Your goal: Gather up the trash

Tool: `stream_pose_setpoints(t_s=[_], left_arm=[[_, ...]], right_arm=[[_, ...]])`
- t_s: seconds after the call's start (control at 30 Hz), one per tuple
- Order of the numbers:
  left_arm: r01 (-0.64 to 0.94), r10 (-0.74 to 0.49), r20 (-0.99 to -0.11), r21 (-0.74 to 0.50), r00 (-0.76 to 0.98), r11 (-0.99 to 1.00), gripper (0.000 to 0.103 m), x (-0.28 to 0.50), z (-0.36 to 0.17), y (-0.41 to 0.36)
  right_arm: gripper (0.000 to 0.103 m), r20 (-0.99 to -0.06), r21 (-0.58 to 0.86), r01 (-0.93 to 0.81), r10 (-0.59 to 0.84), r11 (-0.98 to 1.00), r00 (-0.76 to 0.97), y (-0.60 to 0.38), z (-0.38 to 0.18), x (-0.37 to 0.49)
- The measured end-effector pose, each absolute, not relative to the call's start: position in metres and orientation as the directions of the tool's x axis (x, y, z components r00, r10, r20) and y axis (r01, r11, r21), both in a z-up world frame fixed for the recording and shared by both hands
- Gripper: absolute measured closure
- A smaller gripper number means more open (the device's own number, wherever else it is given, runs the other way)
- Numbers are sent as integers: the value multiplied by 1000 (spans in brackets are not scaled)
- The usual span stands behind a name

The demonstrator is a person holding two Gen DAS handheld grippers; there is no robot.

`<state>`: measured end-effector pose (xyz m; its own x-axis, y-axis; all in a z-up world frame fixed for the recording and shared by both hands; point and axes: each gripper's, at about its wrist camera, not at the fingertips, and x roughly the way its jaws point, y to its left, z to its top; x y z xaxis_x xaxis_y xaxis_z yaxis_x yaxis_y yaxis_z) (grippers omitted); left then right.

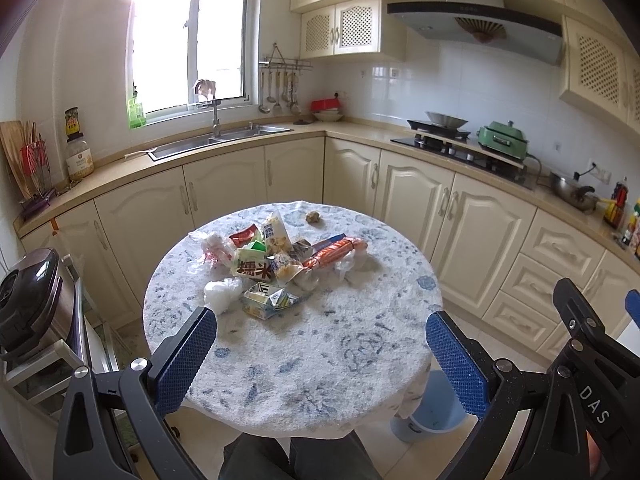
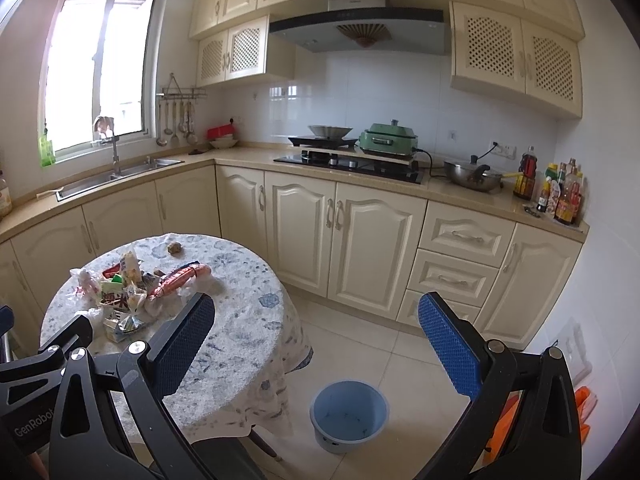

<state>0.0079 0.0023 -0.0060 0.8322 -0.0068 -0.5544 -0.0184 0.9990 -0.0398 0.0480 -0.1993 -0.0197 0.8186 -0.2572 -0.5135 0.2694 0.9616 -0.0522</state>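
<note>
A heap of trash lies on the round table: snack wrappers, a crushed carton, white crumpled plastic, an orange-red wrapper. A small brown lump sits apart near the far edge. My left gripper hovers open over the table's near side, nothing between its blue pads. In the right wrist view the trash heap is at the left. My right gripper is open and empty, to the right of the table and above the floor. A blue bin stands on the floor beside the table.
Cream cabinets and a counter wrap round the far side, with a sink, a hob and a green cooker. A rice cooker stands left of the table. Bottles crowd the counter's right end. Tiled floor lies around the bin.
</note>
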Motion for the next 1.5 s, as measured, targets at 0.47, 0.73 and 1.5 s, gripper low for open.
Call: stream_pose_setpoints(t_s=[0.47,0.73,1.5], left_arm=[[-19,-11,-580,-45,815,999,1,20,-9,7],[-39,1,-618,-48,787,998,1,38,-17,15],[-196,83,-790,-48,607,979,1,140,-65,80]], right_arm=[[0,-536,-59,262,-252,963,806,-197,-24,56],[0,-569,-70,241,-237,968,787,-190,-34,72],[0,-749,-103,81,-131,991,650,-119,-99,166]])
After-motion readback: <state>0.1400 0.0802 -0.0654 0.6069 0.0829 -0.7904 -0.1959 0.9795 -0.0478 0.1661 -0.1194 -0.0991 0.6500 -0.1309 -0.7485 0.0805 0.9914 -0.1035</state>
